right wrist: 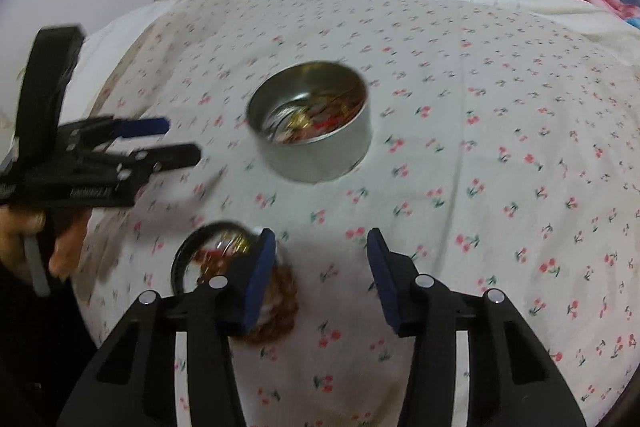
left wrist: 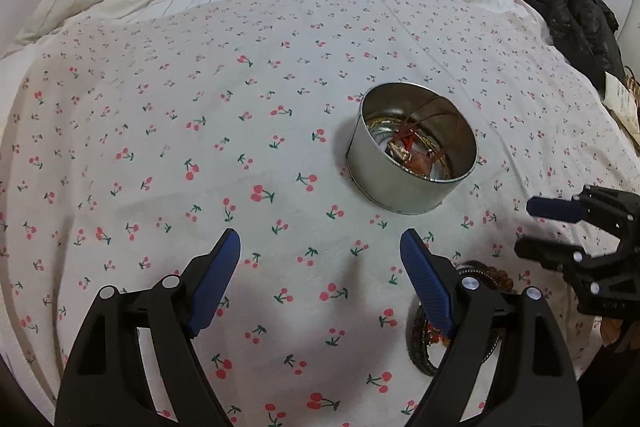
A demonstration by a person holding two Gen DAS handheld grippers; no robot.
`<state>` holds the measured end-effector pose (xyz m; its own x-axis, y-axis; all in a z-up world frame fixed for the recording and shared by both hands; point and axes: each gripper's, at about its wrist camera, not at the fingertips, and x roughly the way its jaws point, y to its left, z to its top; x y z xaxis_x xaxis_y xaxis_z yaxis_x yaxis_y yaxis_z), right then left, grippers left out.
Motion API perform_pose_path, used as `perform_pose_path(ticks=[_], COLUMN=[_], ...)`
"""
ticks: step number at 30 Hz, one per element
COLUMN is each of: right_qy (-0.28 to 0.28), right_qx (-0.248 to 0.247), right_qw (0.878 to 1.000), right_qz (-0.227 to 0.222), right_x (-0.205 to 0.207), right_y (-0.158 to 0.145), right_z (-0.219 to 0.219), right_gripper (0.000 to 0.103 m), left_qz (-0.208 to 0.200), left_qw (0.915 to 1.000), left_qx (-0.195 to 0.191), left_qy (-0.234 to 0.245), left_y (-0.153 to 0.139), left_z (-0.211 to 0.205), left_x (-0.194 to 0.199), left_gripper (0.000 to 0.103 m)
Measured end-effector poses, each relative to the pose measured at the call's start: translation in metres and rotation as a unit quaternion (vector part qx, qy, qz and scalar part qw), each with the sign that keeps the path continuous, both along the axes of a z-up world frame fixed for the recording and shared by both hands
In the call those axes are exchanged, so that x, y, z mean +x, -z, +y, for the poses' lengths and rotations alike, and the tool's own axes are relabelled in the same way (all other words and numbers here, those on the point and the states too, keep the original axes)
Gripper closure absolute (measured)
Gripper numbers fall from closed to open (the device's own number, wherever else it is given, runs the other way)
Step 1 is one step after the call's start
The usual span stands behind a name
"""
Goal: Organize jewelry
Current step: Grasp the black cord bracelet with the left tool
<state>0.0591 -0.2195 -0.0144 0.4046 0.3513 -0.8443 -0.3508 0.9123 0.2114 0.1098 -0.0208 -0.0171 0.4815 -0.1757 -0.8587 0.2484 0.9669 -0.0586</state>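
Silver metal, the round tin (left wrist: 412, 151) sits open on the cherry-print bedsheet (left wrist: 200, 147), already holding red-corded jewelry so loose pieces stay together. More bracelets (right wrist: 224, 259) lie in a pile near the bed's edge, just beside the right claw (right wrist: 320, 259), whose jaws stand apart around nothing. The left claw (left wrist: 320, 255) also gapes, empty. No readable writing shows anywhere.

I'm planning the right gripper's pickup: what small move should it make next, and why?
Probably shift the right gripper slightly left over the brown beaded bracelet. Its jaws stand apart with only cherry-print sheet between them; the bracelet lies beside the left finger, outside the gap. The tin already holds jewelry.
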Motion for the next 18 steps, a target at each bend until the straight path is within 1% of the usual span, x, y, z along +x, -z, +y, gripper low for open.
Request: perform_pose_path(ticks=[3, 5, 8, 11, 13, 15, 16, 17, 18], right_qy=[-0.01, -0.022, -0.033, -0.025, -0.013, -0.005, -0.003, -0.001, 0.001], right_qx=[-0.02, -0.03, -0.059, -0.067, -0.065, -0.065, -0.065, -0.066, -0.066], right_qw=[1.0, 0.999, 0.998, 0.997, 0.998, 0.998, 0.998, 0.998, 0.998], right_qz=[-0.004, -0.003, -0.002, 0.002, 0.007, 0.008, 0.008, 0.007, 0.007], right_x=[-0.007, -0.009, -0.014, -0.013, -0.01, -0.009, -0.009, -0.009, -0.009], right_y=[0.0, 0.001, 0.005, 0.007, 0.008, 0.008, 0.008, 0.007, 0.007], right_z=[0.004, 0.008, 0.014, 0.009, 0.002, -0.002, -0.004, -0.006, -0.007], right_gripper=[0.056, 0.056, 0.056, 0.056, 0.056, 0.054, 0.053, 0.051, 0.05], left_qz=[0.017, 0.026, 0.026, 0.025, 0.015, 0.012, 0.014, 0.014, 0.01], left_qw=[0.9997, 0.9989, 0.9981, 0.9976, 0.9977, 0.9974, 0.9969, 0.9965, 0.9961], left_qx=[-0.018, -0.025, -0.012, -0.001, 0.001, 0.0, -0.007, -0.01, -0.004], left_qy=[0.01, 0.029, 0.055, 0.064, 0.066, 0.071, 0.077, 0.082, 0.087], left_y=[0.004, 0.009, 0.017, 0.024, 0.025, 0.025, 0.025, 0.024, 0.022], left_z=[-0.002, -0.008, -0.021, -0.032, -0.035, -0.037, -0.038, -0.04, -0.042], left_x=[-0.001, -0.003, -0.007, -0.009, -0.01, -0.011, -0.011, -0.012, -0.014], left_gripper=[0.025, 0.025, 0.025, 0.025, 0.025, 0.031, 0.04, 0.043, 0.043])
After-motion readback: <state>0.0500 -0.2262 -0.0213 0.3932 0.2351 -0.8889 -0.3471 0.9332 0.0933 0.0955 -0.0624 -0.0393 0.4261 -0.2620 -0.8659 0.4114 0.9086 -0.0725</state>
